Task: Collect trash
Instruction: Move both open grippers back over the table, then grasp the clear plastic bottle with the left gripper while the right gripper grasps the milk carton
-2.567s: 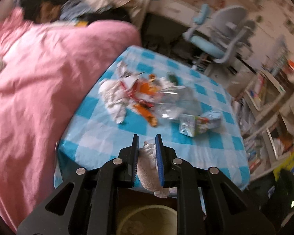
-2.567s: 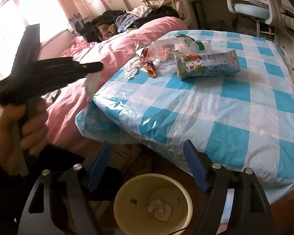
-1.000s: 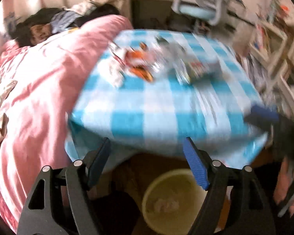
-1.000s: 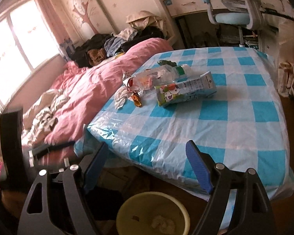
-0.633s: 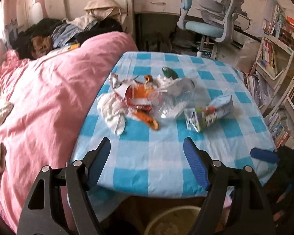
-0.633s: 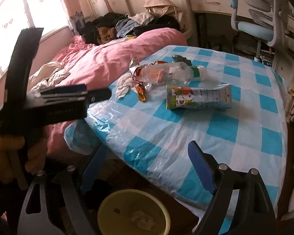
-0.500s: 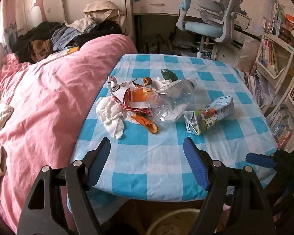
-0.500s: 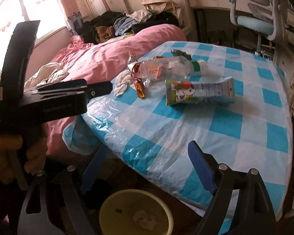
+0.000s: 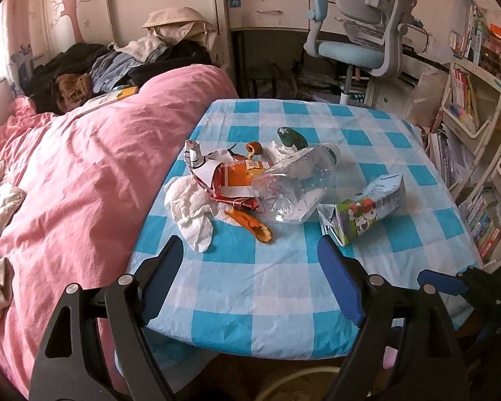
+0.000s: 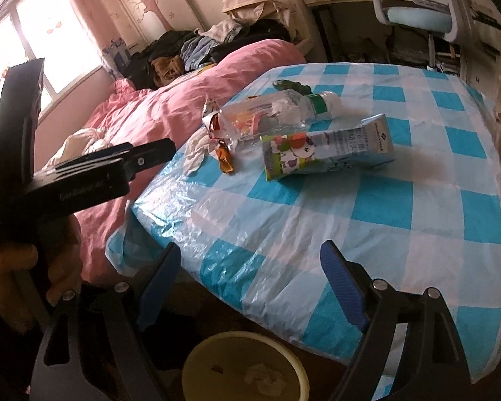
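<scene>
Several pieces of trash lie grouped toward the bed side of the blue-and-white checked tabletop [image 9: 284, 287]: a crumpled white tissue [image 9: 190, 214], a torn orange-and-white snack wrapper [image 9: 223, 177], a curl of orange peel [image 9: 250, 224], a crushed clear plastic bottle with green cap band [image 9: 294, 187], and a printed drink carton lying on its side [image 9: 367, 210].

Left gripper [image 9: 250, 274]: fingers wide apart, having just opened further, nothing between them. Right gripper [image 10: 247, 277]: fingers likewise spread and empty.

Handling, judged:
- Tissue and wrapper: light, soft; pinch anywhere.
- Bottle: light, slick, already dented; best taken at the neck or across the crushed waist.
- Carton: stiff-sided; grip across the narrow faces.
- Peel: limp, possibly slippery.

Views:
- Left wrist looks straight over the pile; the tissue and peel read clearly. Only a sliver of the bin rim shows.
- Right wrist shows the round yellow bin [image 10: 197, 361] below the tabletop edge, with what appears to be tissue already inside, plus the person's hand holding the left gripper.
</scene>
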A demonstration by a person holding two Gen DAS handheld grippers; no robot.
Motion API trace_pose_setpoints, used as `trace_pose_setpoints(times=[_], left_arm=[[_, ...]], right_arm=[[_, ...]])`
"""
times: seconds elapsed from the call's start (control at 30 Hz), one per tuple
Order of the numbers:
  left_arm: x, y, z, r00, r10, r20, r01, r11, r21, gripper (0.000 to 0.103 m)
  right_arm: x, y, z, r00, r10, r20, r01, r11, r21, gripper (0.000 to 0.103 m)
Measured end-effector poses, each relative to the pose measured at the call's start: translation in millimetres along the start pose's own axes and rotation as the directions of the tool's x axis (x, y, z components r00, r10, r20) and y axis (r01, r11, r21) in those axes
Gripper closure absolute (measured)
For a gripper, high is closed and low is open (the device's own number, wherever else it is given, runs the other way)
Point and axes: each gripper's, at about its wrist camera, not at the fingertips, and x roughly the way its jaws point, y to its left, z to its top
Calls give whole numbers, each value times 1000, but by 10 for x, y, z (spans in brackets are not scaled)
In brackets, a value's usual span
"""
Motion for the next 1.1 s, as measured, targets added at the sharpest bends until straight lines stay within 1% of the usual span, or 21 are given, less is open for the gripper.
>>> trace_pose_setpoints(times=[0.07,0.13,0.23,0.33,0.5,0.53,0.63,0.73,0.83,0.9,1.0,1.03,1.07,1.1], left_arm=[[27,8,60,1000,-15,3,15,1000,-16,23],[57,16,155,999,-30,13,31,999,-32,22],[140,1,338,998,-43,37,44,998,-38,20],[303,-42,513,997,-66,33,67,997,-33,20],[595,-167,722,996,-85,6,85,996,-12,20],[643,-197,749,997,-83,0,83,997,-3,20],[823,-307,814,998,-65,-28,66,997,44,19],[999,-403,855,997,-49,-63,55,994,96,20],[1183,-456,868,993,-27,-111,42,990,133,20],[1287,-456,866,987,-38,-156,60,989,135,20],[1410,-459,826,970,-71,-233,104,986,130,20],[1438,-467,802,962,-83,-259,120,984,132,21],[1452,-464,781,954,-106,-280,145,982,123,25],[1467,-459,764,943,-131,-307,172,979,111,27]], right_arm=[[3,-54,19,1000,22,7,-23,999,36,21],[7,-145,51,998,62,23,-64,992,105,21],[30,-290,114,993,102,60,-113,969,220,21],[72,-397,161,987,126,96,-150,940,307,21],[146,-574,242,984,119,136,-165,897,410,21],[179,-632,262,983,115,144,-168,882,441,21],[239,-752,325,982,101,157,-167,856,489,21],[297,-826,415,982,86,166,-160,848,505,21],[373,-870,521,985,67,160,-140,851,506,21],[425,-906,562,987,56,150,-126,850,511,25],[499,-956,588,991,53,125,-110,851,513,45],[501,-955,602,989,72,128,-128,854,504,53],[491,-941,611,989,73,130,-128,861,492,63],[469,-922,623,989,69,129,-122,872,474,68]])
